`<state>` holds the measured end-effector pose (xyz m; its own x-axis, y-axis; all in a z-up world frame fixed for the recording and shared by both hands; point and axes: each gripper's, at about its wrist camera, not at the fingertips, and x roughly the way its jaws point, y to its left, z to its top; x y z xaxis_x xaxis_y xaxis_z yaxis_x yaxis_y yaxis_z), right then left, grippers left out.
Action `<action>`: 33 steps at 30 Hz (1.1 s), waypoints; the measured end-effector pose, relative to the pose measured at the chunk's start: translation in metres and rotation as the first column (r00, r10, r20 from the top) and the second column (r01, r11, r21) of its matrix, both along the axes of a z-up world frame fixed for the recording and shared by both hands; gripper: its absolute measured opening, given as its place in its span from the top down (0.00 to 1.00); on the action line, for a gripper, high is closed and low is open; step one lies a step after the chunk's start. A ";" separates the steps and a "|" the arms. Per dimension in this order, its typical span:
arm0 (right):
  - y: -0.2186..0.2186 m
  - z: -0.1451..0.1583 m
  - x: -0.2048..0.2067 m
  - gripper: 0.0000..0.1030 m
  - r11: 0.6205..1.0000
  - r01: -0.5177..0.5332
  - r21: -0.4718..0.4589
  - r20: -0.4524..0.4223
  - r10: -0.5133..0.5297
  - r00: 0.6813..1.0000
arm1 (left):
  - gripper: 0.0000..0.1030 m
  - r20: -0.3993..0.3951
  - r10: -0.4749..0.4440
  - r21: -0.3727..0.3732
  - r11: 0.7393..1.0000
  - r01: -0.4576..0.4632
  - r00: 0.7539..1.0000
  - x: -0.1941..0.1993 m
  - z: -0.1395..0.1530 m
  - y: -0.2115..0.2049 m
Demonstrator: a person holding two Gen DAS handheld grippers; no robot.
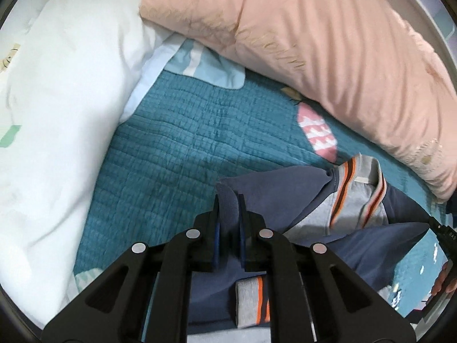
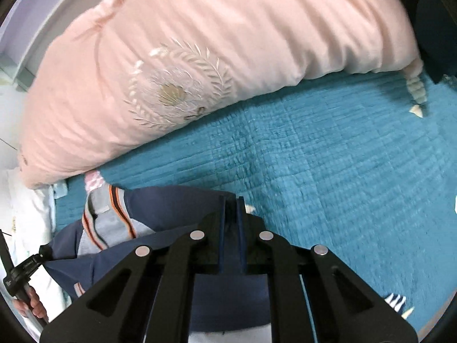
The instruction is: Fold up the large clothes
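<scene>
The navy sweatshirt (image 1: 357, 245) is pinched at its edge by the left tool (image 1: 229, 203) and right tool (image 2: 232, 203), each clenched on fabric, above the teal quilt (image 2: 328, 171).

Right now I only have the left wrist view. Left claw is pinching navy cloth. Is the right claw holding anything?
Observer: Yes. The right claw is shut on the navy edge of the same sweatshirt.
Operator: What's beyond it on that side?
Observer: Bare teal quilt, reaching to the pink pillow.
Operator: Any mark on that pillow? I only see creases.
Observer: A pale leaf wreath with a shell is stitched on its face.
Operator: Can you see my left side from there?
Observer: A hand gripping a black handle at the picture's lower left edge.
</scene>
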<state>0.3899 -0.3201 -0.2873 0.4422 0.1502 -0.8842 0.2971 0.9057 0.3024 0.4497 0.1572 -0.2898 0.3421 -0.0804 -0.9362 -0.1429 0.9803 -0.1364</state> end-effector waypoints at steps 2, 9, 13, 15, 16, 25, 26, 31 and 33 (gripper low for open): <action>0.005 0.012 -0.012 0.93 1.000 -0.008 -0.019 0.017 0.008 1.000 | 0.91 0.011 -0.007 -0.001 1.000 0.007 1.000 -0.009 0.014 0.001; 0.018 0.049 -0.066 0.93 1.000 -0.011 -0.026 0.067 0.012 0.998 | 0.92 0.064 -0.065 0.039 0.997 0.063 0.996 -0.053 0.057 0.000; 0.021 0.070 -0.111 0.94 0.999 -0.015 -0.042 0.102 0.019 0.995 | 0.93 0.089 -0.094 0.053 0.995 0.089 0.992 -0.086 0.069 0.005; 0.022 0.075 -0.130 0.94 0.999 -0.013 -0.042 0.113 0.018 0.993 | 0.93 0.101 -0.098 0.042 0.995 0.094 0.990 -0.104 0.075 0.011; 0.022 0.079 -0.140 0.94 0.999 -0.014 -0.042 0.118 0.019 0.993 | 0.93 0.105 -0.099 0.039 0.995 0.095 0.990 -0.112 0.077 0.013; 0.023 0.084 -0.242 0.93 0.999 -0.021 -0.028 0.152 0.025 0.988 | 0.93 0.115 -0.134 0.019 0.991 0.133 0.984 -0.213 0.072 0.037; 0.023 0.077 -0.254 0.93 1.000 -0.014 -0.015 0.149 0.016 0.989 | 0.93 0.104 -0.135 0.018 0.991 0.134 0.985 -0.225 0.064 0.040; 0.029 0.026 -0.304 0.93 0.999 -0.008 -0.037 0.068 0.011 0.998 | 0.93 0.011 -0.131 -0.002 0.991 0.131 0.991 -0.274 0.012 0.048; 0.028 -0.010 -0.323 0.93 1.000 0.005 -0.027 -0.009 -0.005 1.000 | 0.93 -0.037 -0.132 0.006 0.991 0.132 0.991 -0.287 -0.012 0.048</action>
<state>0.0672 -0.2920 -0.2973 0.4346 0.1243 -0.8920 0.3047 0.9117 0.2755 0.1625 0.2052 -0.3014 0.2942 -0.1143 -0.9489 -0.0169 0.9920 -0.1248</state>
